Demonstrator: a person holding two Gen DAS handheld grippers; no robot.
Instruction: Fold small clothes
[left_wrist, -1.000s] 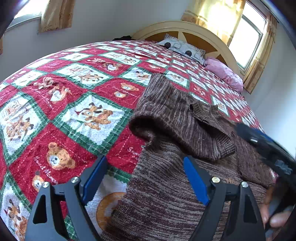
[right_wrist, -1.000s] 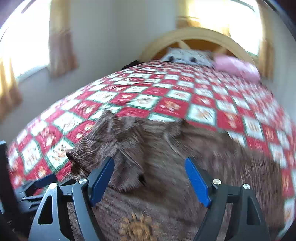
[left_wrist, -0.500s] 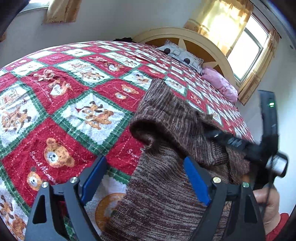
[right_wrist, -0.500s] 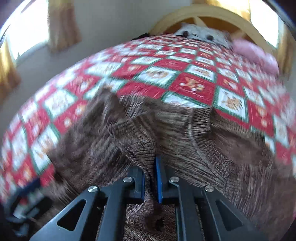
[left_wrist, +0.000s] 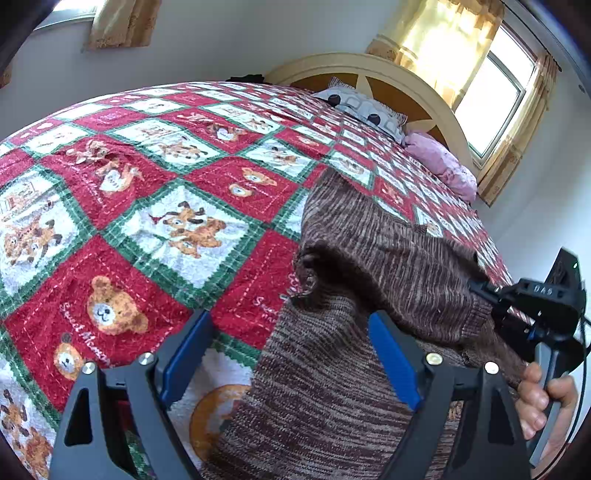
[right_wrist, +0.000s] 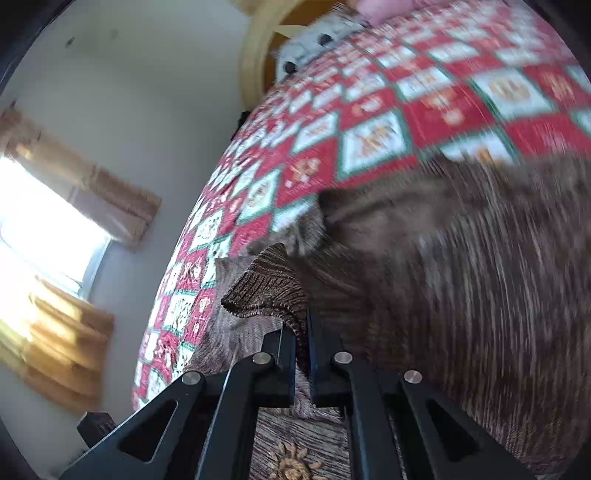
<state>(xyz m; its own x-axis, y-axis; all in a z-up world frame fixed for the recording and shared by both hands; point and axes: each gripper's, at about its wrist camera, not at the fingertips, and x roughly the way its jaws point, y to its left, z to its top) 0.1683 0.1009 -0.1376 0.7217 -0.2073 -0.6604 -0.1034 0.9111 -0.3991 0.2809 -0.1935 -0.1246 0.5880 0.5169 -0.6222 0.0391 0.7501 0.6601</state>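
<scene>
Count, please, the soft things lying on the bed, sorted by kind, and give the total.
Brown knitted sweater: 1
Red, white and green bear-patterned blanket: 1
Pillows: 2, one grey-white spotted pillow and one pink pillow
Total: 4

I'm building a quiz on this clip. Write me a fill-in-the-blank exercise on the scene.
1. The right gripper is shut on the brown ____.
2. The left gripper hangs ____, holding nothing.
3. The sweater lies on a red, white and green ____.
4. A ____ pillow lies beside the headboard.

Missing: sweater; open; blanket; pink
</scene>
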